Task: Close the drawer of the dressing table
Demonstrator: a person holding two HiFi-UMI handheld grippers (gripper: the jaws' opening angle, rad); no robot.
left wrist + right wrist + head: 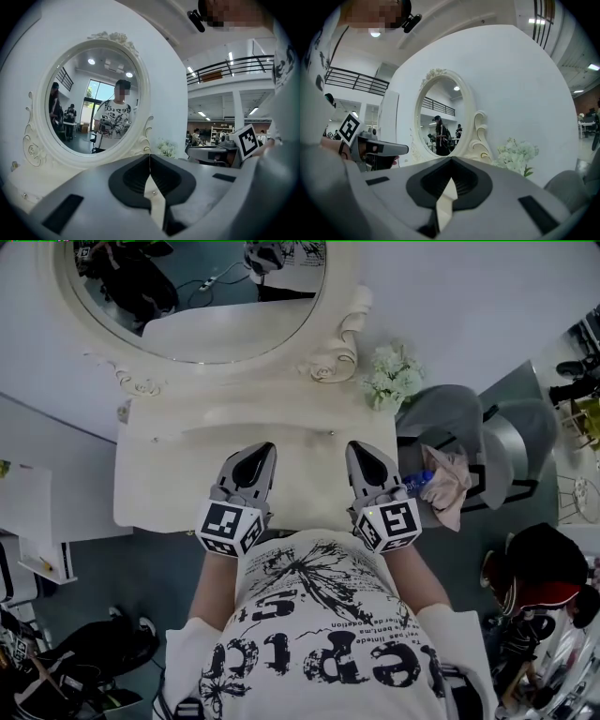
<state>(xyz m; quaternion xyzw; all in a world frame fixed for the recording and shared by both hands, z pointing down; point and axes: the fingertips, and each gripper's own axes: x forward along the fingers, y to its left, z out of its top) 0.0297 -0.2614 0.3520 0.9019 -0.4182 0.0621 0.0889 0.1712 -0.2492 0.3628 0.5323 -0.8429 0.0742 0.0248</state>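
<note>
Here, site: a cream dressing bench (187, 484) stands against a white wall, seen steeply from above; a person stands at its front edge.
mirror: an oval mirror (202, 306) in a carved cream frame rises at the back of the bench; in the left claw view it reflects a person in a printed shirt.
left claw (265, 448): over the front half of the bench top, left of centre, nose toward the mirror. Jaws together, tips meeting in a thin line, nothing between them.
right claw (357, 446): just beside the other, right of centre, same heading. Jaws pressed together, empty.
marker cubes (230, 526): one at the rear of each claw, close against the person's shirt (319, 615).
contact: cannot tell from above whether either claw rests on the bench top or hangs just over it.
drawer: no front or gap can be made out in any view; the bench's front edge lies hidden under the claws' rear ends and the shirt, so open or pushed in cannot be told.
small knobs (330, 432): two, on the raised ledge below the mirror, one toward each side, ahead of the claw tips and apart from them.
flowers (394, 376): a white bunch at the bench's back right corner, just beside the frame's scroll.
right of bench: a grey chair (441, 413) carrying a pale cloth (452, 486) and a blue bottle (417, 482).
</note>
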